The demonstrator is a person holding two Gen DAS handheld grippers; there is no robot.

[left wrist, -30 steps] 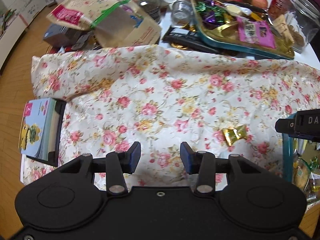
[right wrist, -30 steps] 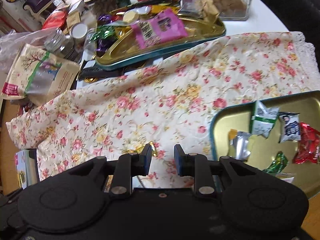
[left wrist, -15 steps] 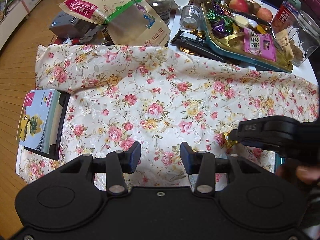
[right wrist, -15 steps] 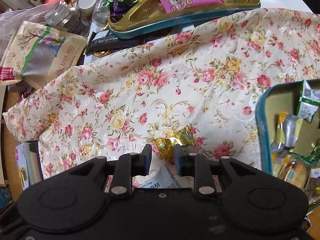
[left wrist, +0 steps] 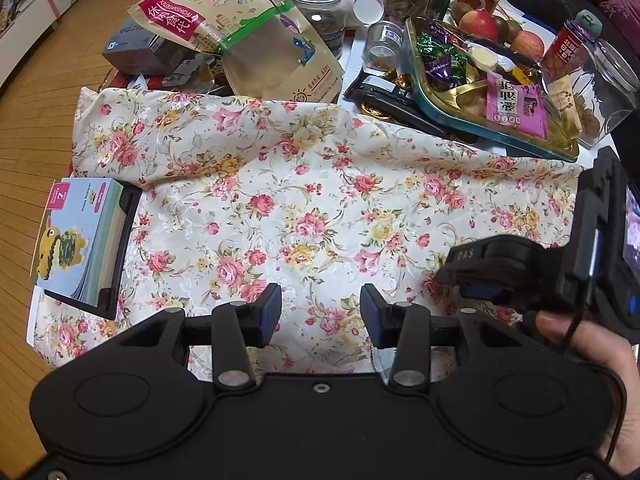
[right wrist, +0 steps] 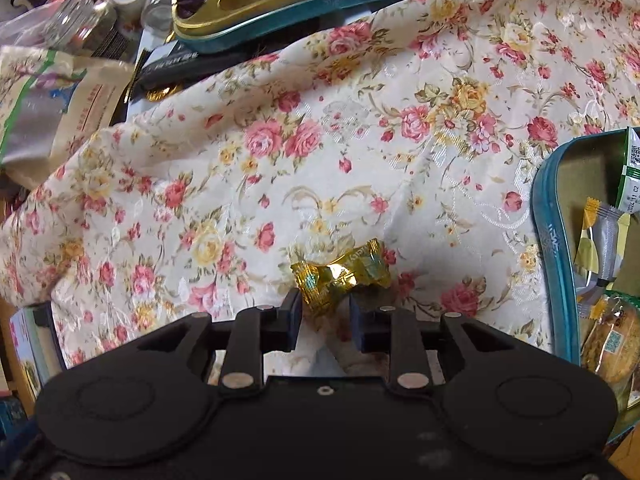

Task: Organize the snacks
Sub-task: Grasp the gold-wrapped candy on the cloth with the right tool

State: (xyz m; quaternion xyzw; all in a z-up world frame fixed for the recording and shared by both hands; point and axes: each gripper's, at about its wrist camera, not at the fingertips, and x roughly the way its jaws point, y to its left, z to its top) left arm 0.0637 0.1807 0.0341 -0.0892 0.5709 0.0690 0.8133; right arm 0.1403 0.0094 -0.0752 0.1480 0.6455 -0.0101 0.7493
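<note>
A gold-wrapped candy (right wrist: pixel 340 276) lies on the floral cloth (right wrist: pixel 280 168). My right gripper (right wrist: pixel 325 320) is open, low over the cloth, with the candy's near end between its fingertips. A teal-rimmed tray (right wrist: pixel 546 236) holding several wrapped snacks is to its right. My left gripper (left wrist: pixel 320 314) is open and empty above the cloth (left wrist: pixel 300 200). In the left wrist view the right gripper (left wrist: pixel 520 276) covers the candy. A second teal tray (left wrist: pixel 448 120) with candies and a pink packet stands at the back.
A boxed book (left wrist: pixel 80 240) lies at the cloth's left edge. Behind the cloth are a large snack bag (left wrist: pixel 248 32), glass jars (left wrist: pixel 320 12), a black remote (left wrist: pixel 392 100), apples (left wrist: pixel 480 26) and a clear jar (left wrist: pixel 612 92).
My right gripper has moved forward and down to the gold candy, which now sits between its fingertips. In the left wrist view it has slid in from the right and hides the candy.
</note>
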